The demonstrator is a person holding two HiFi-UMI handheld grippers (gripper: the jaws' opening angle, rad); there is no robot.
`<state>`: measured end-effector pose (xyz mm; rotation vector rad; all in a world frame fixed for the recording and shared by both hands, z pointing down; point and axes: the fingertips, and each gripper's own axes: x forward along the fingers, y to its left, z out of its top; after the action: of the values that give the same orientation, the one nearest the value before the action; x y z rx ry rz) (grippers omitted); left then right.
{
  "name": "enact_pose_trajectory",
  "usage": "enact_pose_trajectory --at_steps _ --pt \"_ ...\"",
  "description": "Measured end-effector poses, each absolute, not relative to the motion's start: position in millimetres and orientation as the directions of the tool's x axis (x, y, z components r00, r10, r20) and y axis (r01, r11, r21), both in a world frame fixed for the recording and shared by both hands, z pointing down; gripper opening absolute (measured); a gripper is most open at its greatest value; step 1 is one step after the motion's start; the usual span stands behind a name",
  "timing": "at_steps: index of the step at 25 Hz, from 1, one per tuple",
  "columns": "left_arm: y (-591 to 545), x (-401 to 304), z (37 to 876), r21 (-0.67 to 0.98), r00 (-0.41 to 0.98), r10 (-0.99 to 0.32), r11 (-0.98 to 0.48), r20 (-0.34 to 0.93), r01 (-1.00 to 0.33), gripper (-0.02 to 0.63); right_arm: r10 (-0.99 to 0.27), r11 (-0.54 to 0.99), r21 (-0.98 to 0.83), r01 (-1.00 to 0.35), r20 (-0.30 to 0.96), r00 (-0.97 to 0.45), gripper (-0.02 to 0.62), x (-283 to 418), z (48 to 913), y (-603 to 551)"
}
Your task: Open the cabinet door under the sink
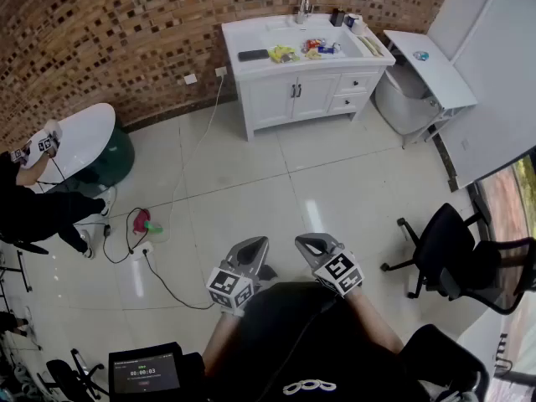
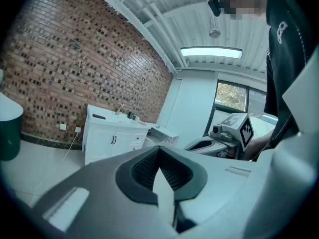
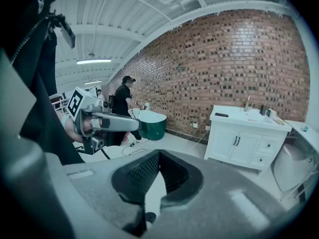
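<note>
The white sink cabinet (image 1: 301, 65) stands against the brick wall at the far side of the room. Its two doors (image 1: 295, 95) with dark handles are shut. Both gripper views show the cabinet small and far off, the left gripper view at mid left (image 2: 112, 141) and the right gripper view at right (image 3: 244, 143). My left gripper (image 1: 254, 250) and right gripper (image 1: 313, 243) are held side by side close to my body. They are far from the cabinet across the tiled floor. Each is shut with nothing in it, left (image 2: 159, 151) and right (image 3: 158, 154).
Small items lie on the sink top (image 1: 311, 48). A white side table (image 1: 431, 65) stands right of the cabinet, and a black office chair (image 1: 452, 249) at right. A cable and power strip (image 1: 142, 251) lie on the floor at left, near a green tub (image 1: 100, 153) and a person (image 1: 33, 208).
</note>
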<state>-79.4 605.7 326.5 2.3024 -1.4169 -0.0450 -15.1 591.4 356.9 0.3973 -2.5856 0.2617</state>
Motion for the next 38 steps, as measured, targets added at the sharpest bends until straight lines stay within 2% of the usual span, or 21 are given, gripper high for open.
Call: enact_pose_trajectory --at_steps 6,15,29,38 --pt "606 -73 331 0.427 0.498 -0.844 -0.382 0.201 -0.82 0.014 -0.232 0.931 -0.119 -0.345 0.537 -0.811 -0.012 -17 356 600" --pt "579 -19 355 0.501 0.621 -0.751 -0.457 0.226 -0.735 0.014 -0.242 0.9 -0.147 -0.409 0.612 -0.753 -0.012 17 379 595" --pt "463 -21 339 0.438 0.609 -0.747 -0.469 0.267 -0.767 0.014 -0.309 0.879 -0.146 -0.455 0.553 -0.774 -0.012 27 365 450" --pt "365 -2 323 0.387 0.632 -0.718 -0.516 0.291 -0.764 0.014 -0.351 0.834 -0.214 -0.509 0.507 -0.787 -0.012 43 371 348"
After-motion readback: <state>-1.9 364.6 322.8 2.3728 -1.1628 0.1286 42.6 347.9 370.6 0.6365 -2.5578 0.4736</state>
